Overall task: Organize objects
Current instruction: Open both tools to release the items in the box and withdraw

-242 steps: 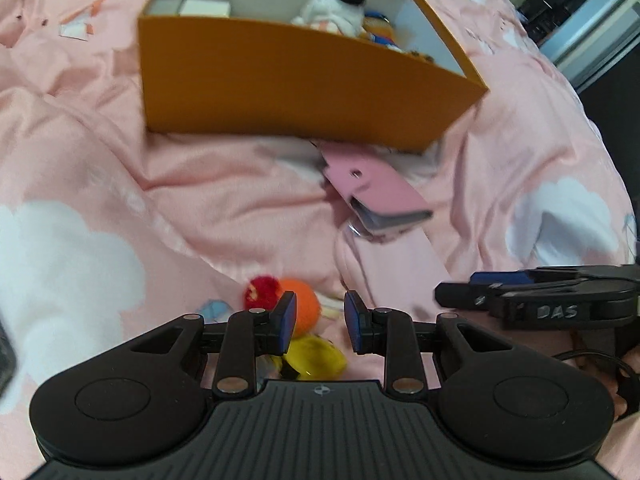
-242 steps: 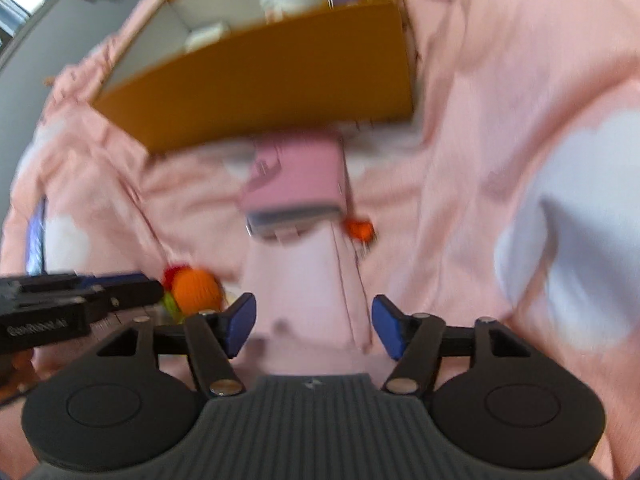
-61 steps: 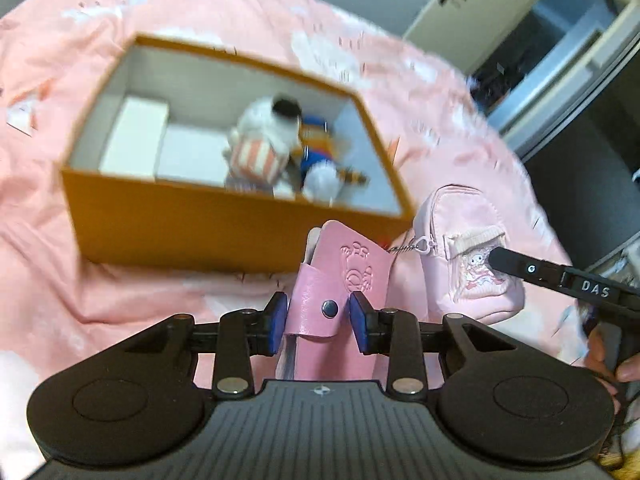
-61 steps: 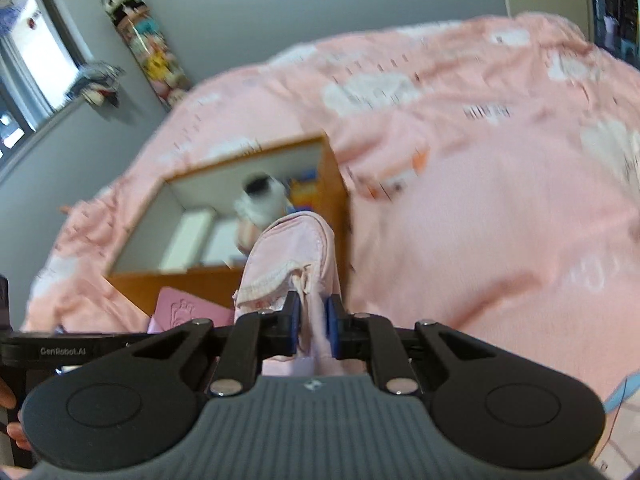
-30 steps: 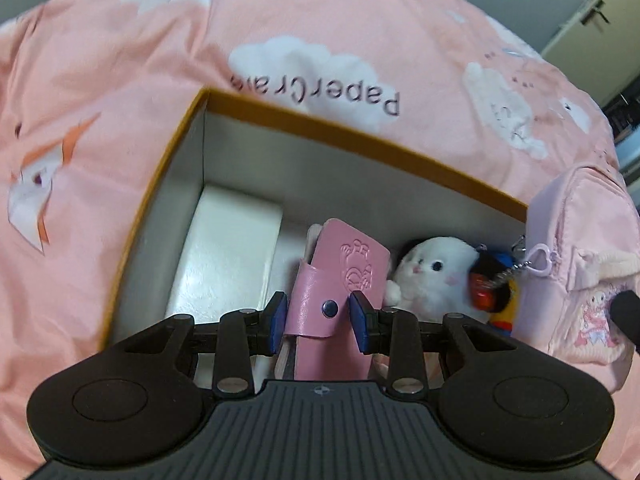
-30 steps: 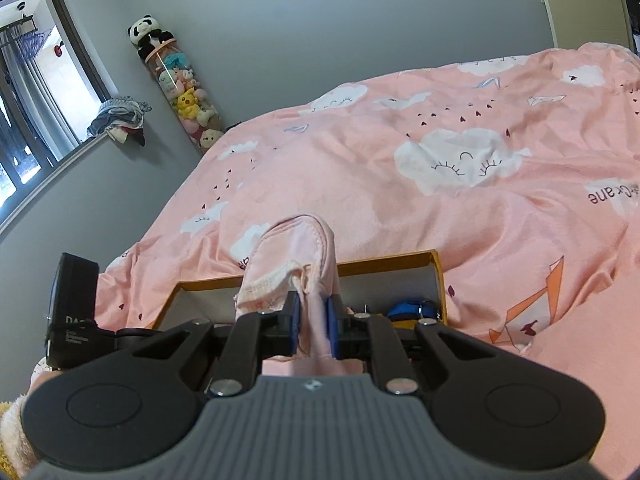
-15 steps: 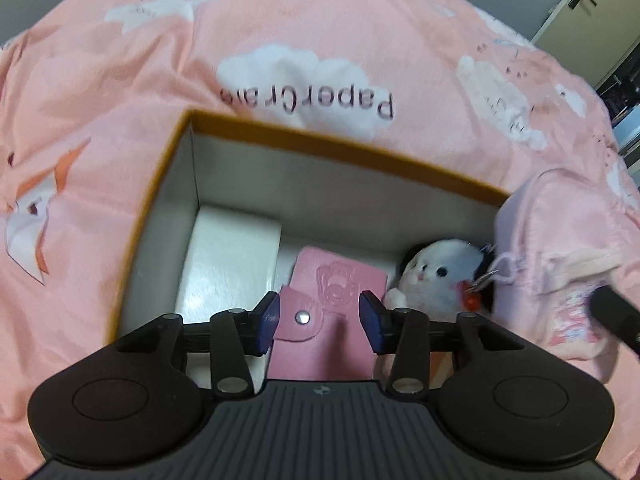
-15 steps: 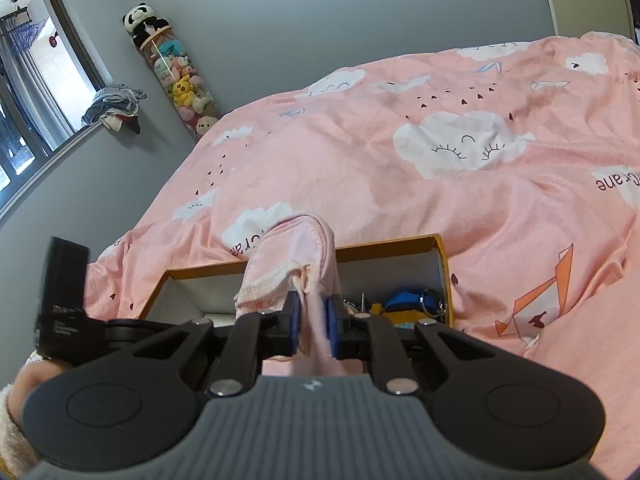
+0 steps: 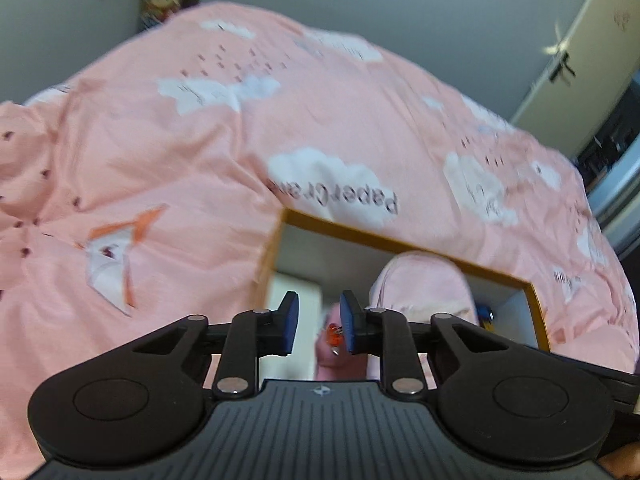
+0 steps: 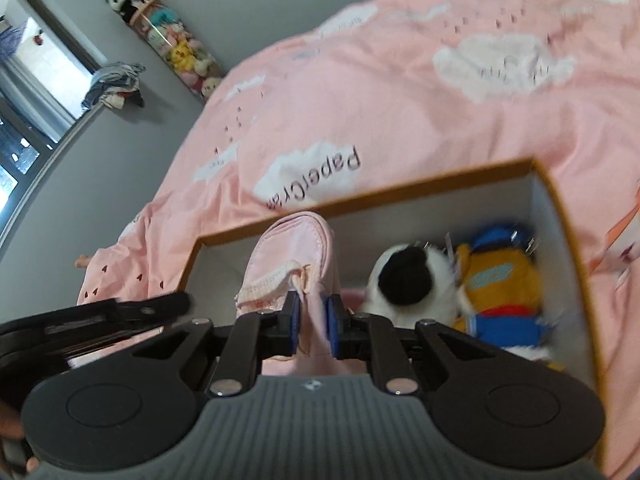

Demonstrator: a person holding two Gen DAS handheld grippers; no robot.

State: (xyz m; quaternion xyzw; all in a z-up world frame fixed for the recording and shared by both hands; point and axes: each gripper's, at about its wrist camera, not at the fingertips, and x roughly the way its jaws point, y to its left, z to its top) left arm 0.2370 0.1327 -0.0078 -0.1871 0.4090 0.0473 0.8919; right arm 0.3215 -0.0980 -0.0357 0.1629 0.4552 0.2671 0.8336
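Grippers held in a person's two hands hover over an orange cardboard box [image 10: 560, 216] that sits open on a bed under a pink duvet [image 9: 168, 152] printed with white clouds and the words "PaperCrane".

The right gripper [image 10: 311, 320] is clenched on a pale pink mini backpack [image 10: 294, 256], its blue pads pinching a fold of the fabric near the frilled seam. The bag hangs above the left half of the box, its rounded top reaching as far as the far wall's orange rim. In the left wrist view the same backpack [image 9: 424, 280] fills the middle of the box opening.

The left gripper [image 9: 319, 324] grasps nothing. Its jaws have just been closing and now stand a narrow gap apart, with nothing pressed between the pads. Seen through that gap, down inside the box, is a pink card wallet [image 9: 326, 354] with a small orange charm [image 9: 334, 334] in front of it; whether the charm belongs to the wallet or the backpack cannot be told. The black body of the left gripper crosses the lower left of the right wrist view, just beside the box's near left corner.

Against the right wall of the box lie a black-and-white plush toy [image 10: 408, 280] and, touching it, a yellow and blue plush figure [image 10: 500, 292]. A white slab [image 9: 296, 300] lines the floor by the left wall.

A clear tube of small plush toys [image 10: 172, 48] leans against the grey wall beyond the bed's far edge.
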